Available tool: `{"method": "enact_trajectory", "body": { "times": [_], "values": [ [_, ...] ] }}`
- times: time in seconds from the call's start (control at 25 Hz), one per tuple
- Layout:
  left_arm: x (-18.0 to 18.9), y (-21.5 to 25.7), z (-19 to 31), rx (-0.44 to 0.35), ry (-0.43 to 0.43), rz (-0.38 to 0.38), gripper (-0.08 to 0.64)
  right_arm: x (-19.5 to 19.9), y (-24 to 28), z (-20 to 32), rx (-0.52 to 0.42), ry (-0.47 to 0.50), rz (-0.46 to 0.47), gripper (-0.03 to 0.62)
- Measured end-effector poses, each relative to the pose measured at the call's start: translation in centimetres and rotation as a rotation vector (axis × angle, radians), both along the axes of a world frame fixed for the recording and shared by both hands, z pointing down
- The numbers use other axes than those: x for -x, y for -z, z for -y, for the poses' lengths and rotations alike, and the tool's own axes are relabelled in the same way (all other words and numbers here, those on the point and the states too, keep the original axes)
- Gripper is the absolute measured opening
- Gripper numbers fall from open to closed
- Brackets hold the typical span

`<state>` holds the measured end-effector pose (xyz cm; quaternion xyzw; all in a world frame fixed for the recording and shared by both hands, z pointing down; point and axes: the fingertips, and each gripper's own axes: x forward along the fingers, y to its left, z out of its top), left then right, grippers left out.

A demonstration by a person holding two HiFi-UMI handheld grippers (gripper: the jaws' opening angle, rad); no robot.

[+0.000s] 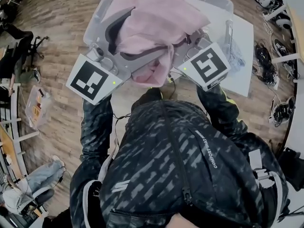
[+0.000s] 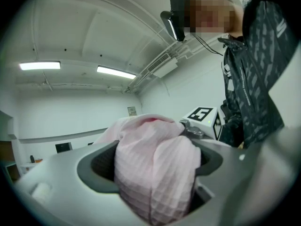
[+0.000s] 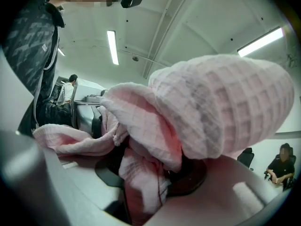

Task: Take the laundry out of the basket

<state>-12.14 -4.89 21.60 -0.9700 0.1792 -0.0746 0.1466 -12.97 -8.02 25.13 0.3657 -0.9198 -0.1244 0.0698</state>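
In the head view, the clear basket (image 1: 95, 25) is at 12 o'clock, with a white surface (image 1: 244, 51) at 2 o'clock. The pink cloth (image 1: 156, 18) hangs over the basket and hides its inside. Only the gripper views show the ceiling lamps (image 2: 40, 65). The left hand-held gripper (image 2: 155, 173), its jaws wide, clamps a thick bundle of the cloth. The right hand-held gripper (image 3: 150, 173), its jaws narrower, pinches a fold.

The waffle-weave cloth (image 1: 156, 23) at twelve o'clock is pale pink with a fine square grid. The bin (image 1: 216, 4) behind it is clear. Marker cubes (image 1: 92, 80) show black-and-white squares. At six o'clock, the jacket (image 1: 180, 165) is black with grey streaks. The floor (image 1: 61, 13) is brown wood-grain.
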Motion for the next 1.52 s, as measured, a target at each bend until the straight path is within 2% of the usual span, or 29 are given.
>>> {"method": "enact_trajectory", "body": {
  "times": [0.24, 0.44, 0.56, 0.72, 0.84, 1.04, 1.32, 1.52],
  "values": [
    [0.5, 0.0, -9.1, -0.025, 0.055, -0.003, 0.431, 0.7, 0.1, -9.0, -0.013, 0.048, 0.016, 0.189],
    [-1.0, -1.8, -17.8, -0.019, 0.098, 0.008, 0.430, -0.7, -1.6, -17.8, 0.002, 0.100, 0.041, 0.190],
    [-1.3, -3.1, -21.6, 0.007, 0.133, 0.012, 0.428, -0.7, -3.0, -21.7, 0.024, 0.139, 0.040, 0.190],
    [1.8, -4.0, -25.1, 0.073, 0.183, 0.006, 0.426, 2.6, -4.1, -25.4, 0.081, 0.186, 0.035, 0.190],
    [3.4, -4.6, -26.8, 0.108, 0.213, -0.003, 0.426, 4.2, -4.8, -27.4, 0.111, 0.209, 0.029, 0.190],
    [3.8, -6.0, -27.8, 0.125, 0.232, -0.026, 0.426, 4.5, -6.1, -28.4, 0.133, 0.212, 0.021, 0.190],
    [6.3, -7.9, -26.2, 0.153, 0.190, -0.099, 0.423, 6.9, -8.6, -26.7, 0.167, 0.154, -0.004, 0.190],
    [7.0, -8.2, -25.6, 0.157, 0.170, -0.079, 0.423, 7.7, -9.0, -26.2, 0.170, 0.137, 0.006, 0.190]
  ]
}}
